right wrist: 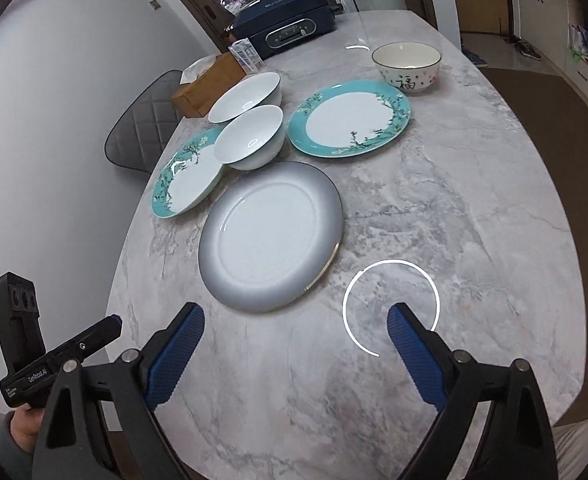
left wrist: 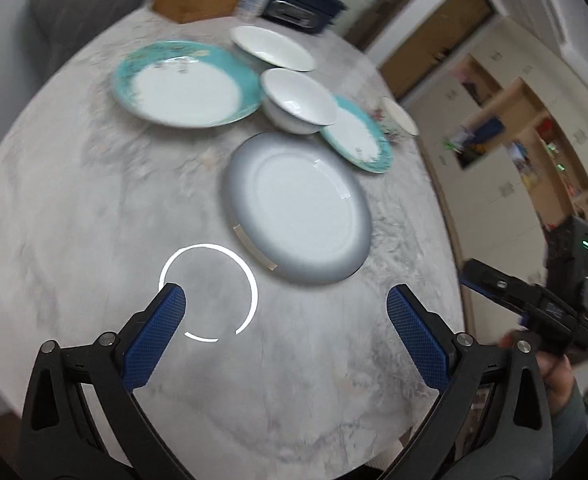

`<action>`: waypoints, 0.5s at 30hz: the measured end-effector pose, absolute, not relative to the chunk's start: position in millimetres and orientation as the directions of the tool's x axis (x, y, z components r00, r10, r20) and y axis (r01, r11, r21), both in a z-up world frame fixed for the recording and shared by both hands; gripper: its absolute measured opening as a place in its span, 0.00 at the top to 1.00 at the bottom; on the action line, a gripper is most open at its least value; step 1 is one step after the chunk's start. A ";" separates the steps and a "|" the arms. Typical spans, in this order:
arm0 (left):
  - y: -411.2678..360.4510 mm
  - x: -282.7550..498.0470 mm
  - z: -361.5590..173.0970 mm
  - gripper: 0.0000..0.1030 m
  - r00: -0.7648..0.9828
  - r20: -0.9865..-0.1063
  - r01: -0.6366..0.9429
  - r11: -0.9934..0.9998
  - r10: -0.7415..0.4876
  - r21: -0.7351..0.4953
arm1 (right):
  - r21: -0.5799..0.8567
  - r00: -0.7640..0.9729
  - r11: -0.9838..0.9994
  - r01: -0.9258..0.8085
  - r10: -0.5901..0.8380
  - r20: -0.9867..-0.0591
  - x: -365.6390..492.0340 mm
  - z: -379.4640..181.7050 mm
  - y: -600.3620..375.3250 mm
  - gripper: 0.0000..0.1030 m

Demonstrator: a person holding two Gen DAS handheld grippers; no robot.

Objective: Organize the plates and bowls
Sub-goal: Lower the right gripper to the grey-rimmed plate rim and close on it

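On marble table (right wrist: 453,208), grey plate (right wrist: 270,240) lies flat, face up

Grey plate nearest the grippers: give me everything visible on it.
The grey plate is round, glossy, ceramic-looking, with a white centre well fading to a dark grey rim edged by a thin metallic line. It lies flat, upright and empty on the marble table, nearest the cameras. Nothing touches it; neither gripper holds it.

I see a grey-rimmed plate (right wrist: 270,240) flat on the tabletop (right wrist: 433,220), nearest me. Beyond it two teal-rimmed plates (right wrist: 347,120) (right wrist: 186,176) flank a white bowl (right wrist: 250,138); another white bowl (right wrist: 246,96) sits behind, and a patterned bowl (right wrist: 407,66) stands apart.
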State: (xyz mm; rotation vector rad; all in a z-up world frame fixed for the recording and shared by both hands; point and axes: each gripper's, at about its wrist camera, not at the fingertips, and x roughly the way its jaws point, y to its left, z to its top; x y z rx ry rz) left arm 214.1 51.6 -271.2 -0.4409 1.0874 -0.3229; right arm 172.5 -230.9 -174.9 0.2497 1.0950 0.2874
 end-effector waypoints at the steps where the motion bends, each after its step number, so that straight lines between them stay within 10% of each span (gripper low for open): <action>1: 53.8 228.8 -274.4 0.02 0.400 -0.785 0.061 0.868 -0.473 -0.492 | 0.334 0.426 0.937 -0.106 0.346 -0.836 180.7 -179.5 -229.0 0.12; 11: 79.8 339.8 -355.7 0.02 0.152 -0.855 0.023 0.866 -0.496 -0.499 | 0.406 0.352 0.910 -0.082 0.408 -0.843 248.2 -232.8 -232.2 0.34; 15: 76.4 361.5 -363.7 0.17 0.140 -0.865 0.041 0.876 -0.481 -0.480 | 0.431 0.309 0.898 -0.090 0.436 -0.845 271.7 -254.0 -241.8 0.37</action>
